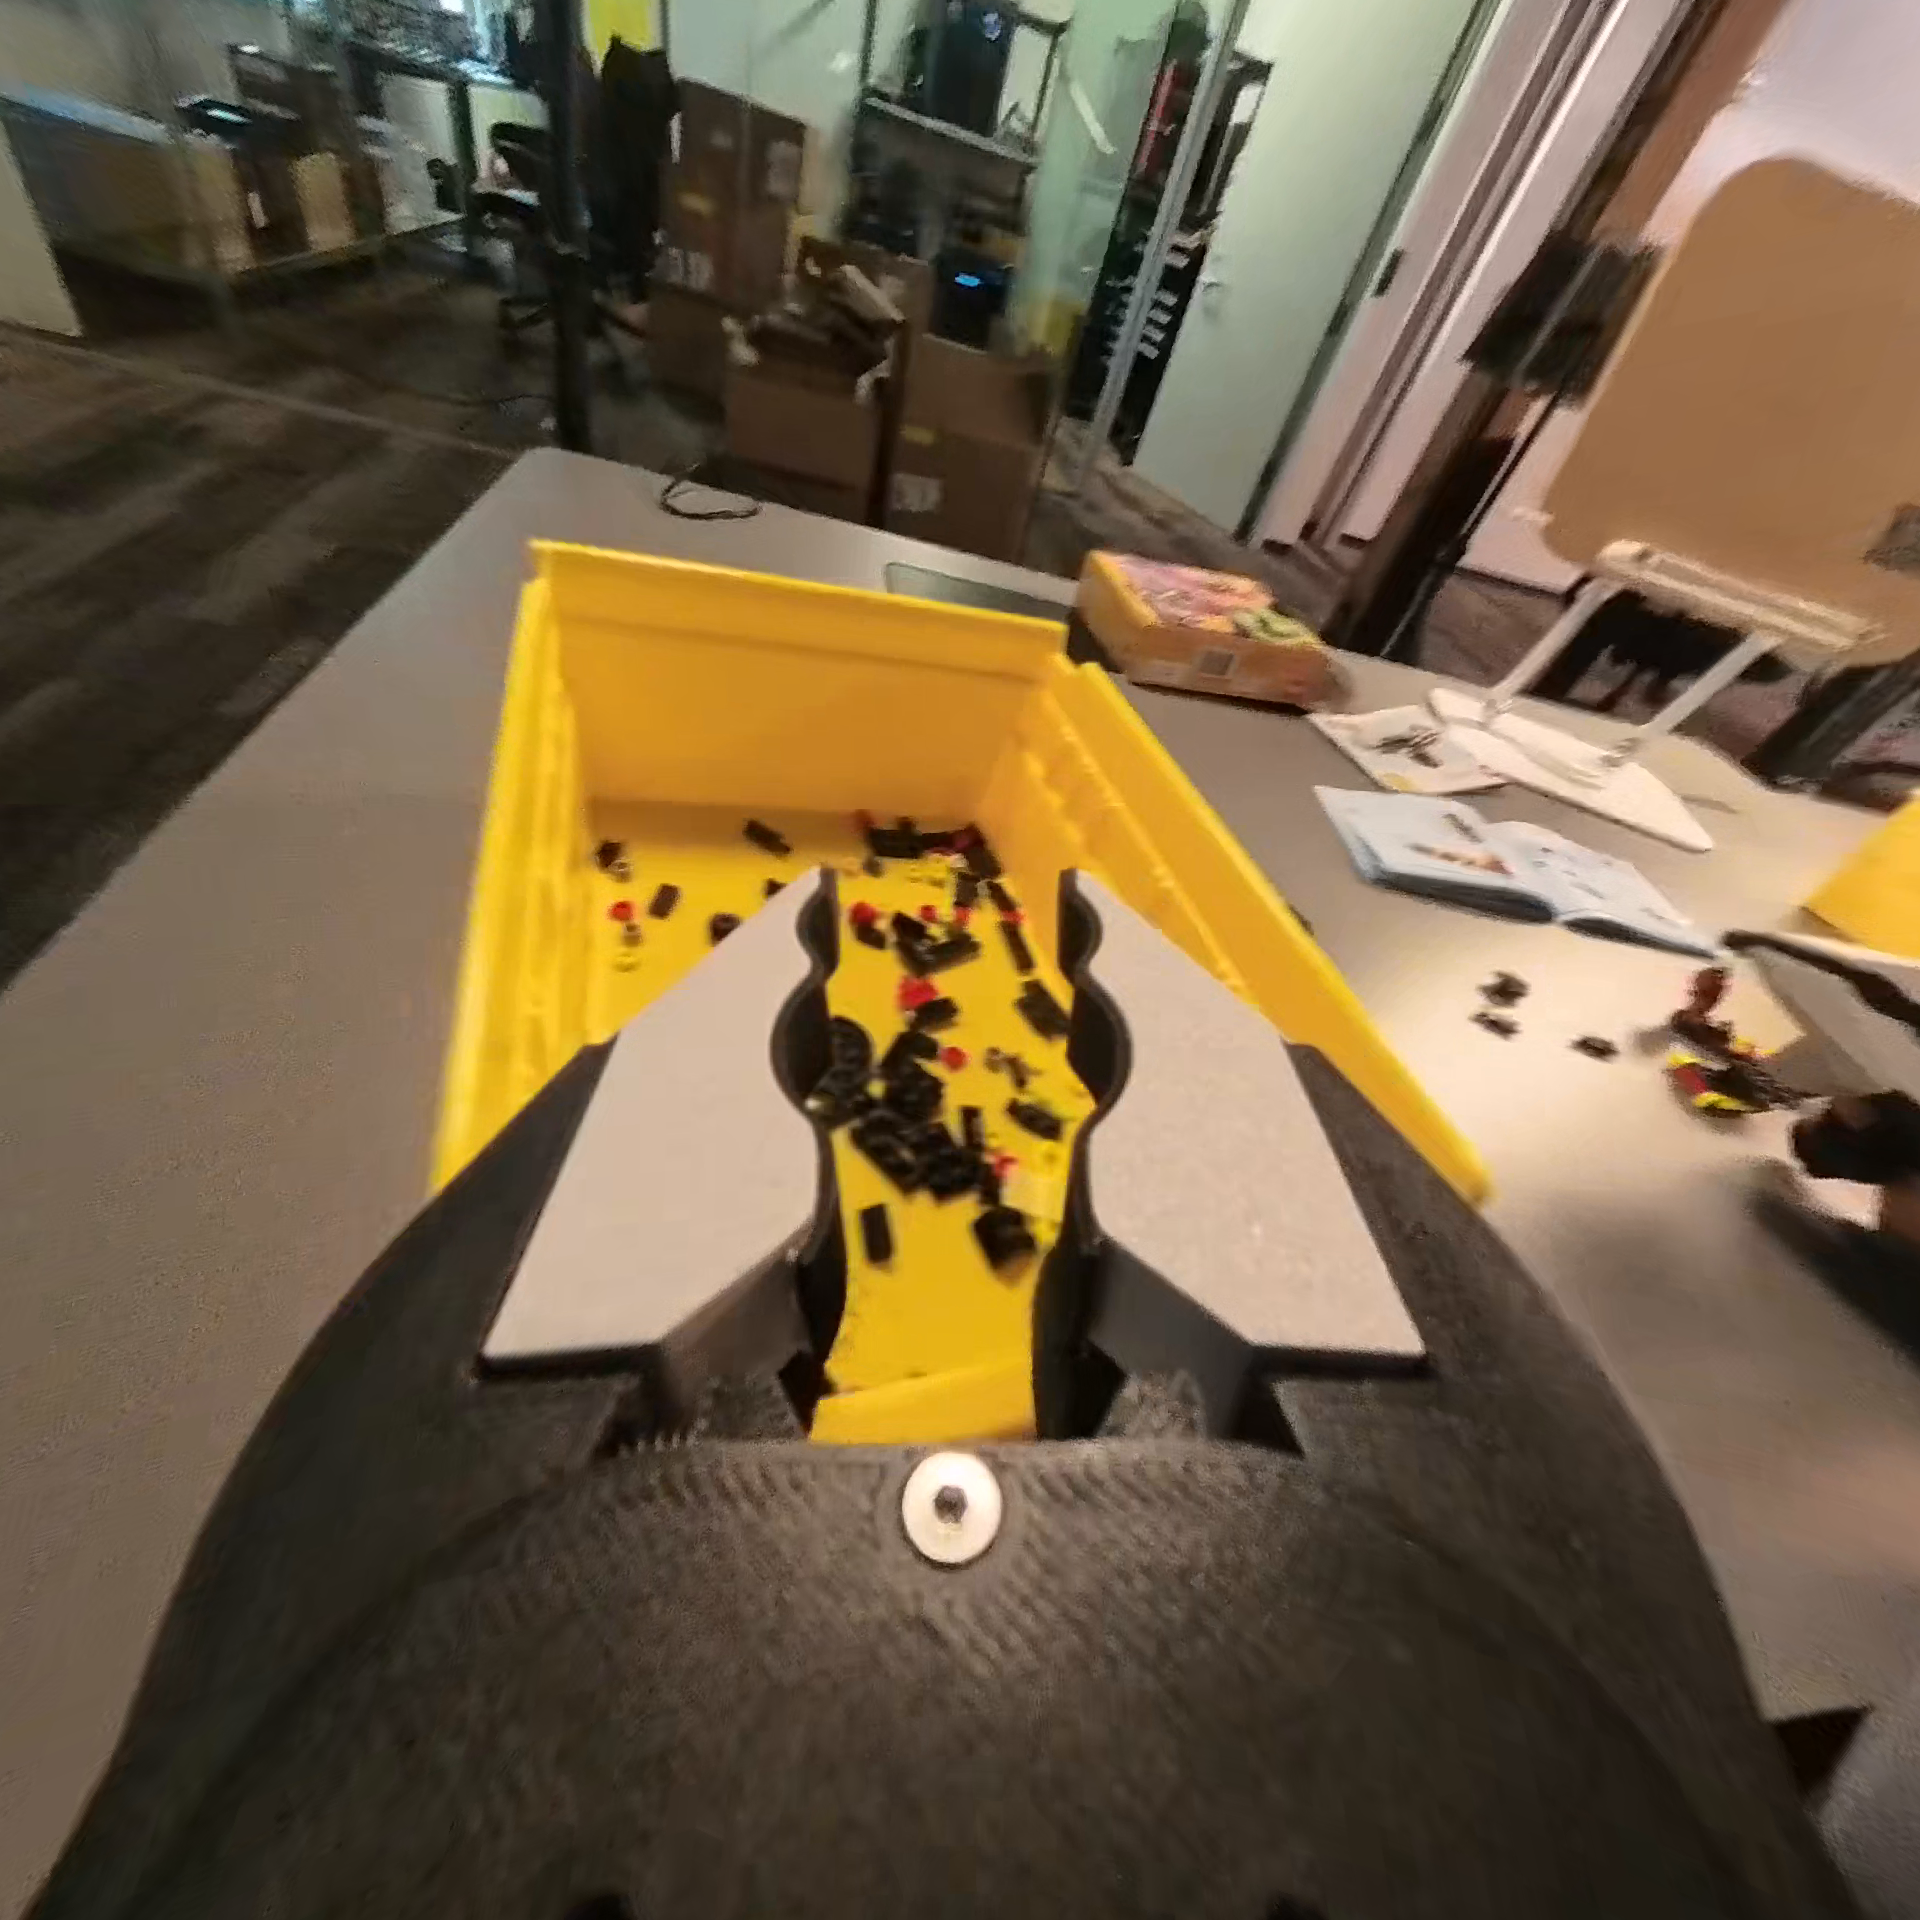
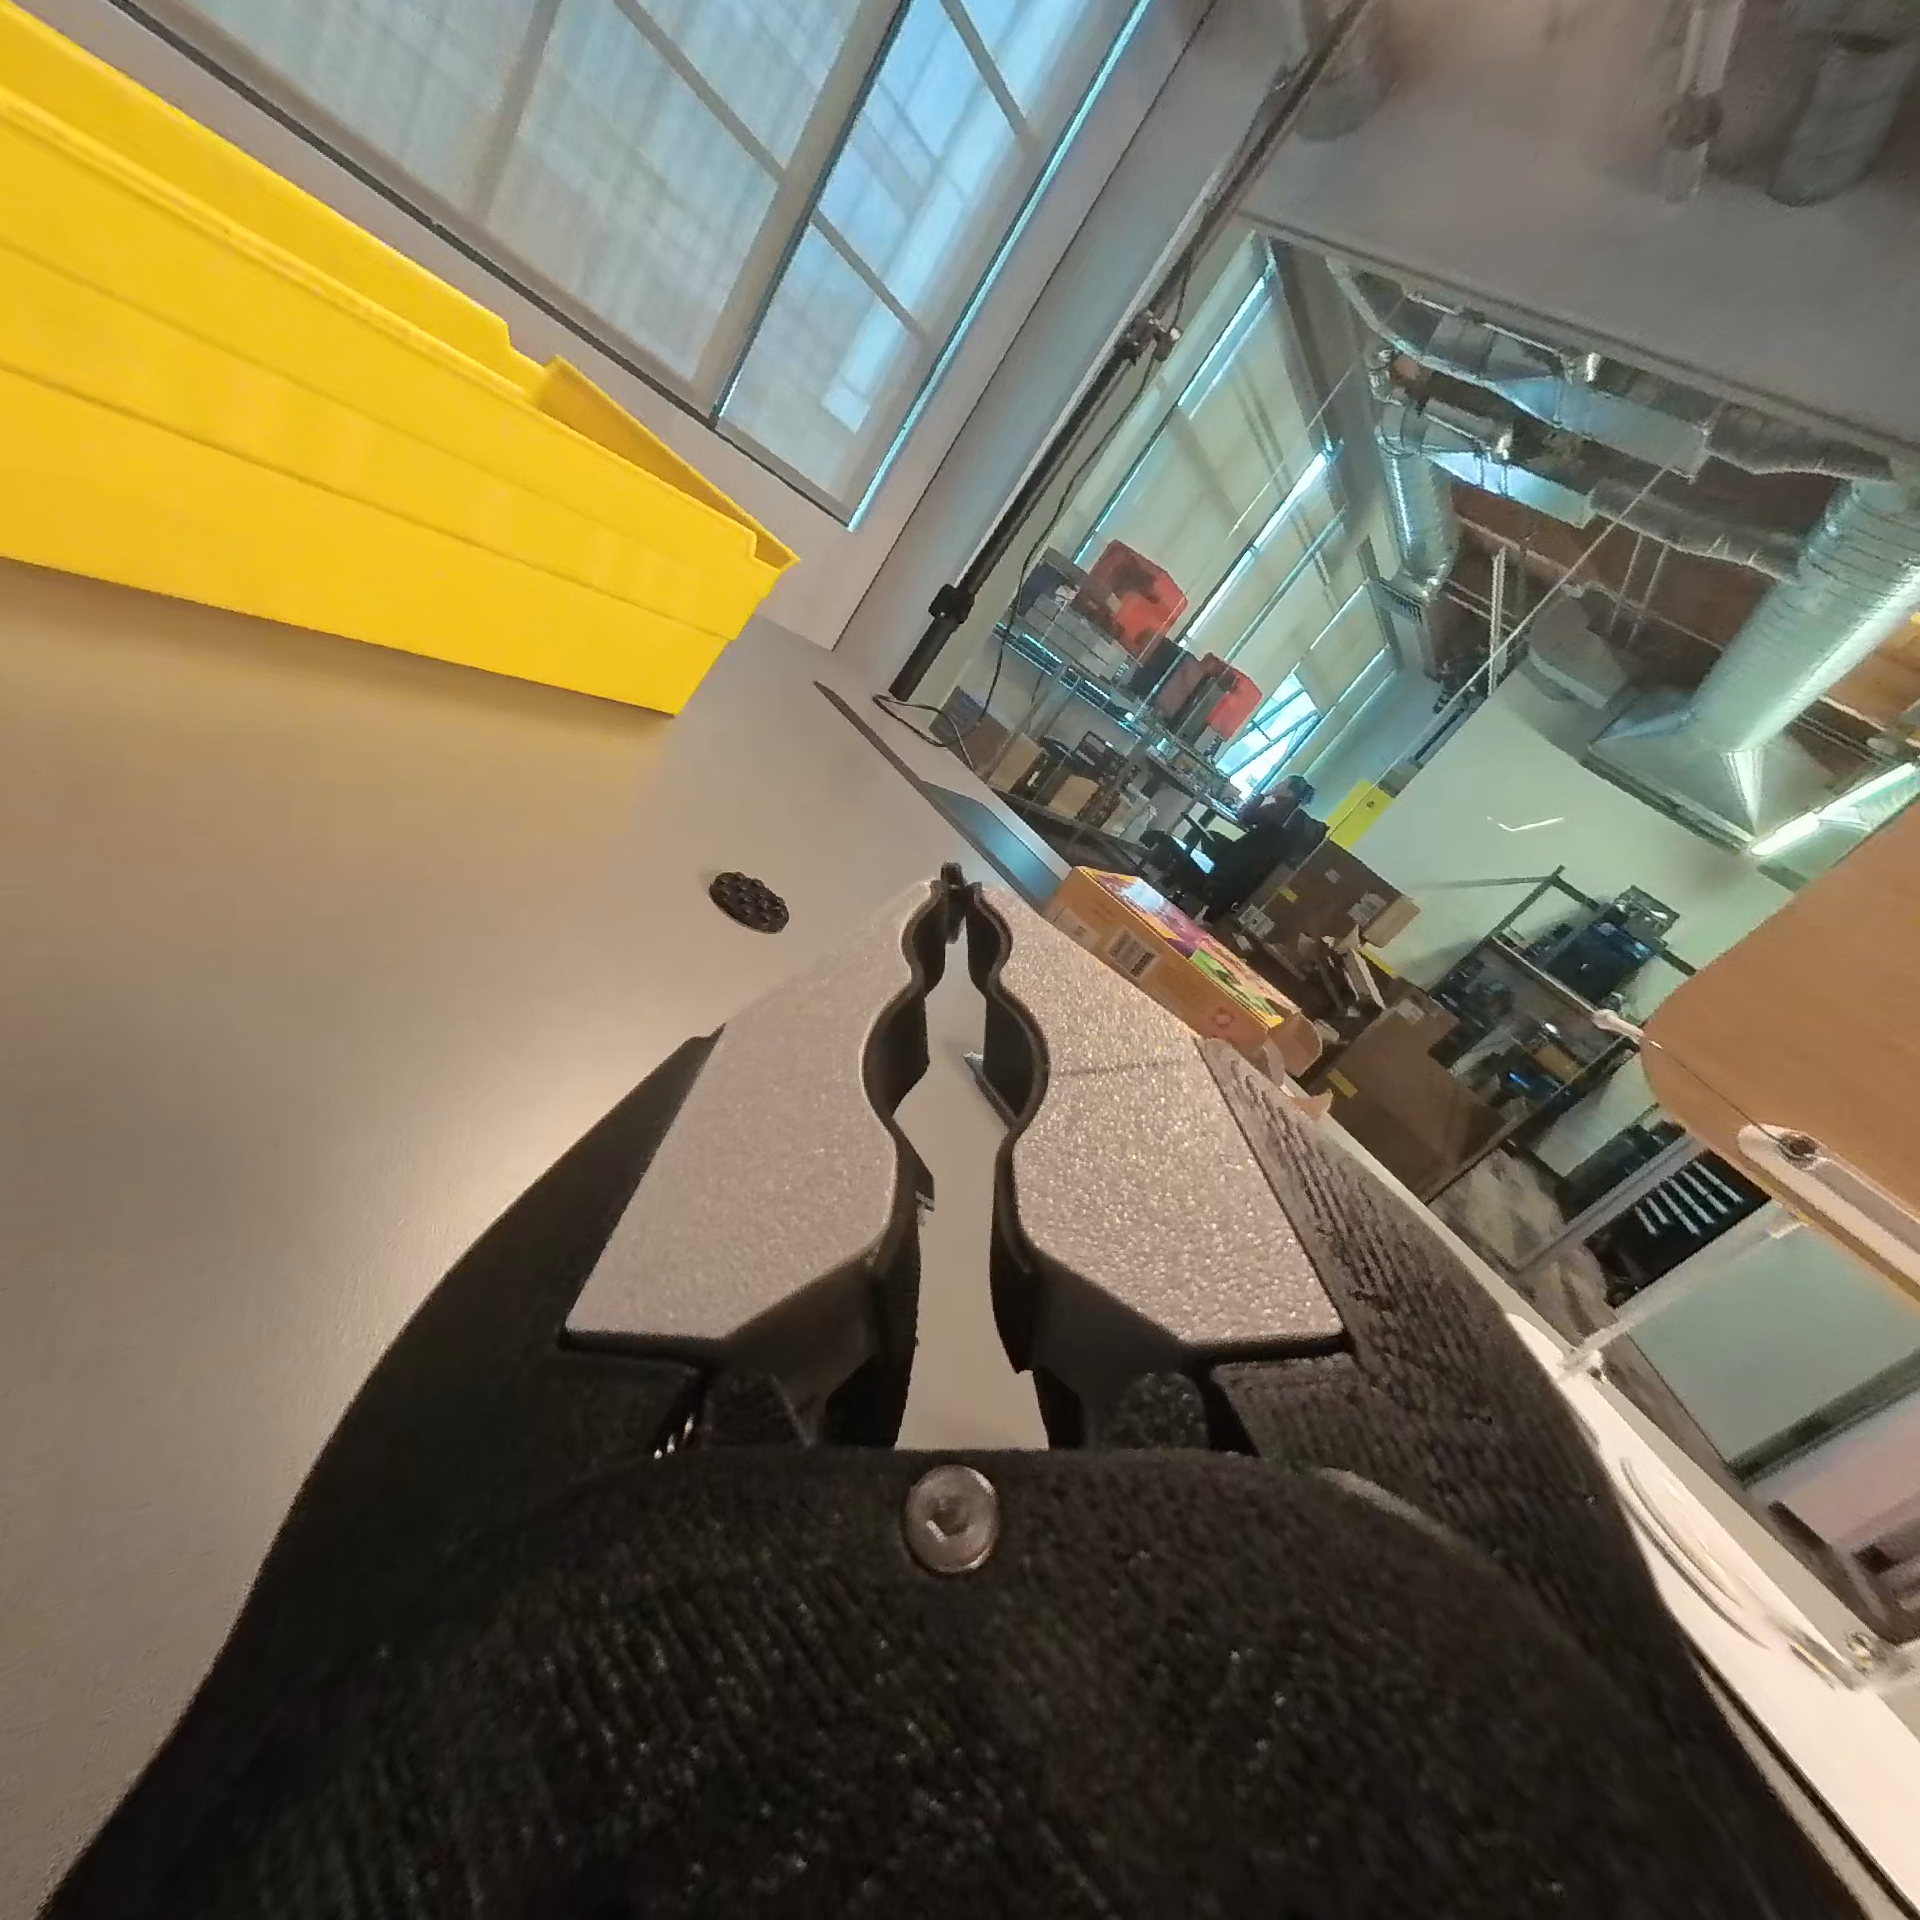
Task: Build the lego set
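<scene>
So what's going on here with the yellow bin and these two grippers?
A person is building a lego set with two handheld grippers. The left gripper is open, poised over the yellow bin of loose black and red pieces, holding nothing. The right gripper is low over the table, closed on a small dark piece. A partly built model and an open instruction booklet lie on the table to the right.

A bright yellow bin (image 1: 790,717) is seen on the plain grey counter (image 1: 260,935), black and red bricks (image 1: 925,1091) scattered inside; grey-faced fingers (image 1: 665,1122) are set in textured black.
</scene>
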